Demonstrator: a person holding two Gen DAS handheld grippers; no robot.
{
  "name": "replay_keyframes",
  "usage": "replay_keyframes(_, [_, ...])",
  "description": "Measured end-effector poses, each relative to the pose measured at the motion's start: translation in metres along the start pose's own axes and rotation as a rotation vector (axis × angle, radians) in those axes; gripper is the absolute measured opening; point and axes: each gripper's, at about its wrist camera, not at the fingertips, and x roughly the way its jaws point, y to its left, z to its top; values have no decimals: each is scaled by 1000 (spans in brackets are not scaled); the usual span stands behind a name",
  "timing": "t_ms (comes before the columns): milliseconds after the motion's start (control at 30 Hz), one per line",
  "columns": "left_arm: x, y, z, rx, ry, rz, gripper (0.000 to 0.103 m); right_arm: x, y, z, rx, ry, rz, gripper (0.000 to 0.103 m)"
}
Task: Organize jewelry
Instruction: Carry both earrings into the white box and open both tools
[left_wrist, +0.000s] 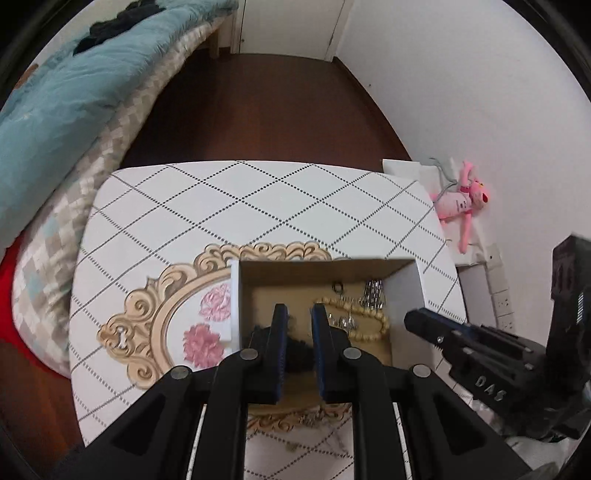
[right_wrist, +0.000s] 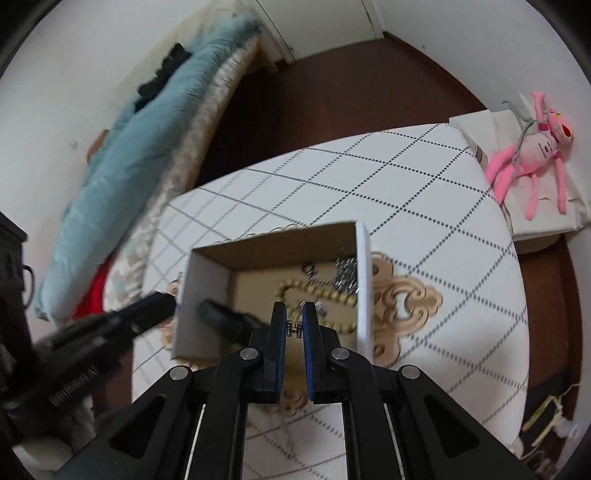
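An open cardboard box (left_wrist: 402, 284) stands on the table and shows in the right wrist view too (right_wrist: 207, 269). In it lie a cream bead necklace (left_wrist: 373, 317), a silver dangly piece (left_wrist: 373, 293), a small dark ring (left_wrist: 338, 286) and a black fuzzy item (left_wrist: 295, 350). My left gripper (left_wrist: 298, 314) is a little apart, over the box's near left part above the black item, with nothing between its fingers. My right gripper (right_wrist: 294, 314) is shut on a small silver jewelry piece (right_wrist: 294, 328) above the box. The bead necklace (right_wrist: 332, 295) lies beyond it.
The table (left_wrist: 258, 206) has a white diamond-pattern cloth with a gold-framed flower print (left_wrist: 155, 317). A bed with a blue blanket (left_wrist: 74, 103) is on the left. A pink plush toy (left_wrist: 461, 203) lies on a white stand at the right. The right gripper's body (left_wrist: 480, 350) reaches in from the right.
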Motion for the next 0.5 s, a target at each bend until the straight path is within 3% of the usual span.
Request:
replay_keyframes(100, [6,1,10,21,8,53,23,11,-1,10,-4,44,-24,10])
replay_keyframes(167, [6,-1,13,46,-2,100,59,11,0,14,-6,43,-41,13])
replay_keyframes(200, [6,0,13,44,-11,113,66,10,0,15,-9,39,-45,18])
replay_keyframes(267, [5,3,14,44,-16,131,72,5,2,16,-15,26,-57,54])
replay_keyframes(333, [5,5,12,43,-17,149,74,0,2,16,-29,14,-80,60])
replay_keyframes(433, [5,8,9,43,-26,176,96,-10,4,14,-58,-10,-153,60])
replay_keyframes(500, [4,10,5,38,-44,191,102,-13,7,10,-83,-20,-216,66])
